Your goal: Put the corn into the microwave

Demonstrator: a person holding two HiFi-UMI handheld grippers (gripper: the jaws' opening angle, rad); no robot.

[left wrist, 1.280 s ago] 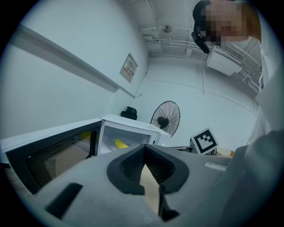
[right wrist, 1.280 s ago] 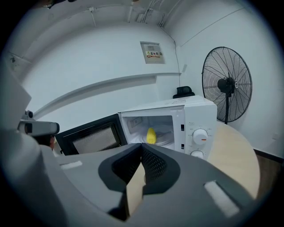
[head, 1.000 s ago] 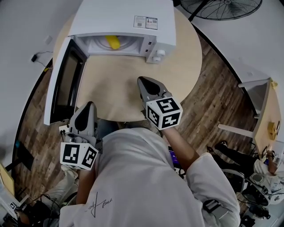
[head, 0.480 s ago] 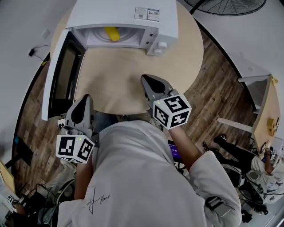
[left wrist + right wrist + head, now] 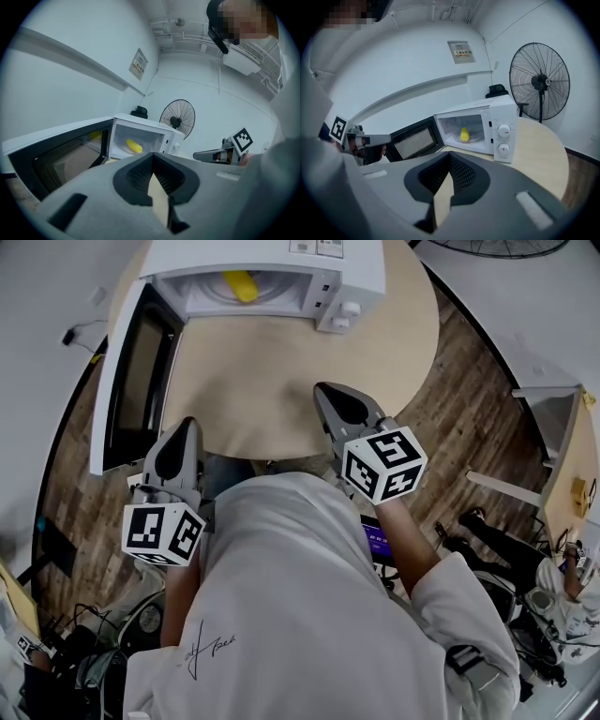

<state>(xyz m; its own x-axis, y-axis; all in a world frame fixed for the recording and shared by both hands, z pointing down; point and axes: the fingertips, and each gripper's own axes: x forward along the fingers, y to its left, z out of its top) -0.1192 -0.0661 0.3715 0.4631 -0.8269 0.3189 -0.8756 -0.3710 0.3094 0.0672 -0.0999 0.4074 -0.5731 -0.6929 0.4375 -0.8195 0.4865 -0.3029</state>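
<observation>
Corn (image 5: 241, 285) lies inside the open microwave (image 5: 246, 251); in front of it, left gripper (image 5: 183, 434) and right gripper (image 5: 330, 397) both have fingers pressed together, holding nothing.

The head view's top edge cuts off the microwave (image 5: 281, 268): only the front strip of its roof and the mouth of its cavity show. The corn (image 5: 241, 285) inside shows only in part below that roof. The floor fan (image 5: 487, 246) is a sliver at the same edge. The person's white top (image 5: 300, 615) hides the table's (image 5: 262, 381) near rim. The wall notice's (image 5: 461, 50) print is too small to read.
</observation>
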